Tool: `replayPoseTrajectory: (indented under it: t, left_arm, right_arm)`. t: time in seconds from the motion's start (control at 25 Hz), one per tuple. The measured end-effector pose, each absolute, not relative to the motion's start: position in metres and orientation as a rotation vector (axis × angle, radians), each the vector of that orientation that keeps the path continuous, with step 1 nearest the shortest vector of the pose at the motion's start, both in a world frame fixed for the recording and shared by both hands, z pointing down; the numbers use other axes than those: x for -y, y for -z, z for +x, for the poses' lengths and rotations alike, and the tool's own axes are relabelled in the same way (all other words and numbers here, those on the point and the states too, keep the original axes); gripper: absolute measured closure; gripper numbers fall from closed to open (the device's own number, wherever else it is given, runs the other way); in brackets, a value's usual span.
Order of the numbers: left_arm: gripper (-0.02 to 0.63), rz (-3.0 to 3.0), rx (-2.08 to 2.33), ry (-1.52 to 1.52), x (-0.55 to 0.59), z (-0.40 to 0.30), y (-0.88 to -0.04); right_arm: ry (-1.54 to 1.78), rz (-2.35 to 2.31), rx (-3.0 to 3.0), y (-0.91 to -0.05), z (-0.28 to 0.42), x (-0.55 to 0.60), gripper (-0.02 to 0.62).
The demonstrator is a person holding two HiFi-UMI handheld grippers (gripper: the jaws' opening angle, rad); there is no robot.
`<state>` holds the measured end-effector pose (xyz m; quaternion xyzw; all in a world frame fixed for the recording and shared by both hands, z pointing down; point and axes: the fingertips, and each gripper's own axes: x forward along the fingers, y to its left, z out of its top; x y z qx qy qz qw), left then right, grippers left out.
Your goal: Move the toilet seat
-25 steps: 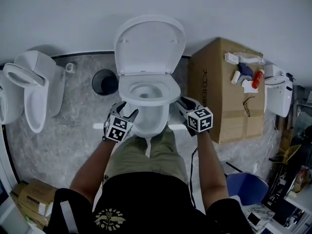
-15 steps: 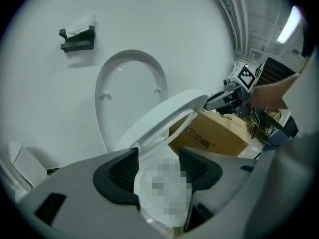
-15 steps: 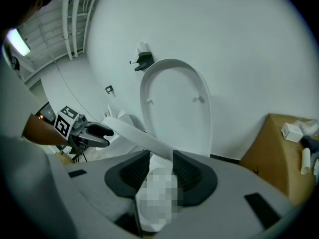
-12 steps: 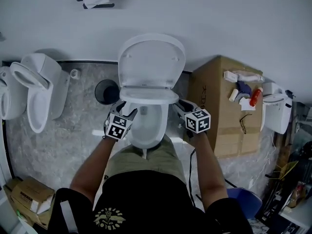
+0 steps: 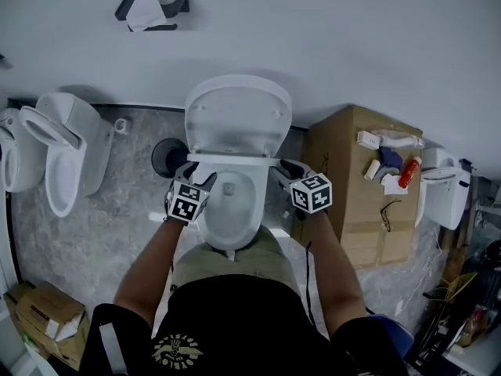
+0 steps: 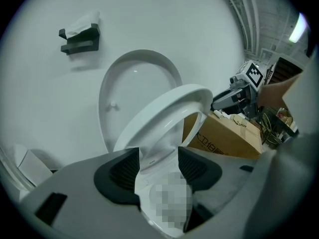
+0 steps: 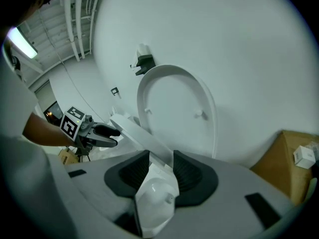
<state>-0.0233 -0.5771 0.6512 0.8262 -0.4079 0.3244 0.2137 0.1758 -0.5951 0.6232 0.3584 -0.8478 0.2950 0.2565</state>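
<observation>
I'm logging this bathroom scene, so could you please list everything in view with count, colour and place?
toilet bowl: one, white, centre.
toilet seat: one, white, half raised over the bowl.
lid: one, white, upright against the wall.
other toilets: two, white, left.
cardboard box: one, brown, right of the bowl, items on top.
paper holder: one, black, on the wall.
bin: one, black, left of the bowl.
left gripper: one, grey, shut on the seat's left edge.
right gripper: one, grey, shut on its right edge.
</observation>
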Motion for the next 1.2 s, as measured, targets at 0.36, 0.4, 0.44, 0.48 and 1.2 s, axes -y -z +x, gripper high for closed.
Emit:
replayPoseTrajectory:
  t: [0.36, 0.4, 0.44, 0.48, 1.2]
  left_arm:
    - [0.350, 2.277, 1.191, -0.901, 0.621, -0.029, -0.650]
    - [0.351, 2.272, 1.197, -0.899, 0.626, -0.030, -0.651]
    - [0.351, 2.267, 1.201, -0.898, 0.631, -0.030, -0.651]
    - [0.351, 2.265, 1.203, -0.898, 0.636, -0.030, -0.652]
    - [0.379, 2.298, 1.208, -0.937, 0.689, -0.014, -0.652]
  right_arm:
    - [-0.796, 0.934, 2.329, -0.620, 0.176, 0.642, 0.419]
    - [-0.793, 0.934, 2.331, -0.621, 0.176, 0.648, 0.417]
    - [-0.791, 0.937, 2.331, -0.621, 0.176, 0.653, 0.418]
    - [-0.790, 0.941, 2.330, -0.621, 0.176, 0.659, 0.419]
    - [-0.690, 1.055, 2.261, -0.623, 0.175, 0.711, 0.413]
